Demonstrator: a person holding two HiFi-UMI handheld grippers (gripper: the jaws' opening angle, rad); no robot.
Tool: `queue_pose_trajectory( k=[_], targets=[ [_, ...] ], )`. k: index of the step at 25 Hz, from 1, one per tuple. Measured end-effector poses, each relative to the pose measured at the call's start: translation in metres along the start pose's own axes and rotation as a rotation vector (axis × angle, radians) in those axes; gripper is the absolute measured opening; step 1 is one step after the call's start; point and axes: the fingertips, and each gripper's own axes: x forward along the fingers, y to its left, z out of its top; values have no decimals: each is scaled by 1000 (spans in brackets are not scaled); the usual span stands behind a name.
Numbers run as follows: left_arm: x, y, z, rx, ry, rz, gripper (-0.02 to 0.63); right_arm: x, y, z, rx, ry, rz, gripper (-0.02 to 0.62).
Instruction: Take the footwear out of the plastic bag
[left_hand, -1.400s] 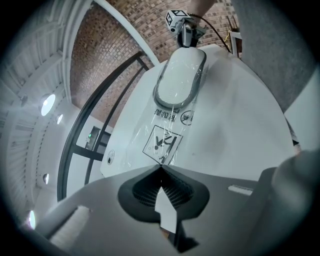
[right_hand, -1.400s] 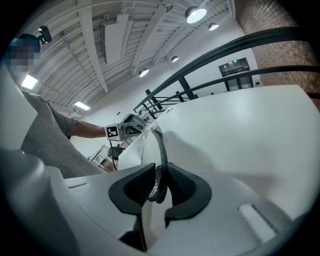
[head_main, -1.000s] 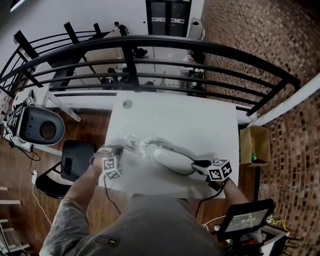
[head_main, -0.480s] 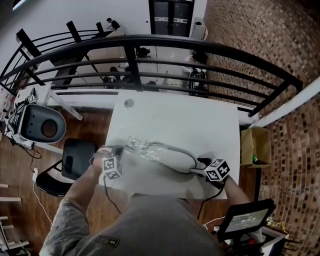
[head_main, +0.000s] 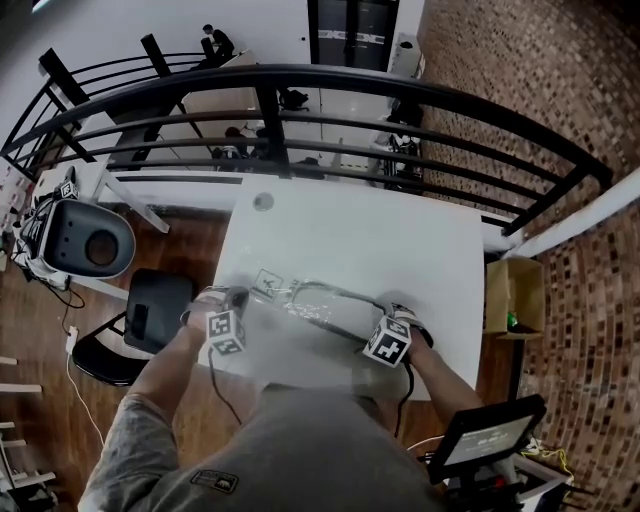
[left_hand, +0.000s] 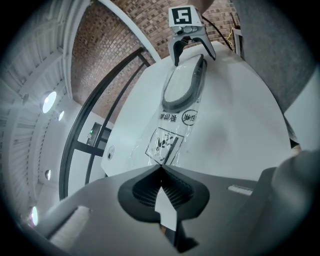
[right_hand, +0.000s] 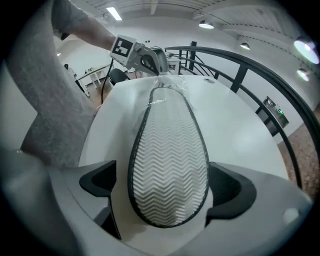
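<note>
On the white table (head_main: 400, 240), toward its near edge, a pale slipper (head_main: 335, 308) with a dark rim lies lengthwise between the two tools. That edge itself is hidden in the head view behind the person's grey torso (head_main: 300, 440). The left gripper (left_hand: 161, 169), near the table's left edge, has its jaws pressed together on the corner of the clear plastic bag (left_hand: 167, 135). The film runs from there to the slipper's far end. Because it is transparent and crinkled, its outline is hard to trace, and I cannot tell how much of the slipper is inside it. The printed labels (left_hand: 163, 144) on the bag are too small to read. The right gripper (right_hand: 165, 187) has just been opening its jaws, which now stand spread wide on either side of the slipper's other end. Whether either pad touches the rim is unclear. From that gripper's view only the zigzag-treaded sole shows, so the upper is out of sight. The bag bunches over the sole's distant tip, just by the left gripper.
</note>
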Motion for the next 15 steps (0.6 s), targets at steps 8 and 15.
queue_pose_trajectory(
  k=[8,15],
  targets=[
    [-1,0,-2,-6,0,-1,2,3,-22,14,-99,36,-98,586],
    [0,-3,-2,-9,-5,-16,2,13,-15,10,-114,105,-25,549]
  ],
)
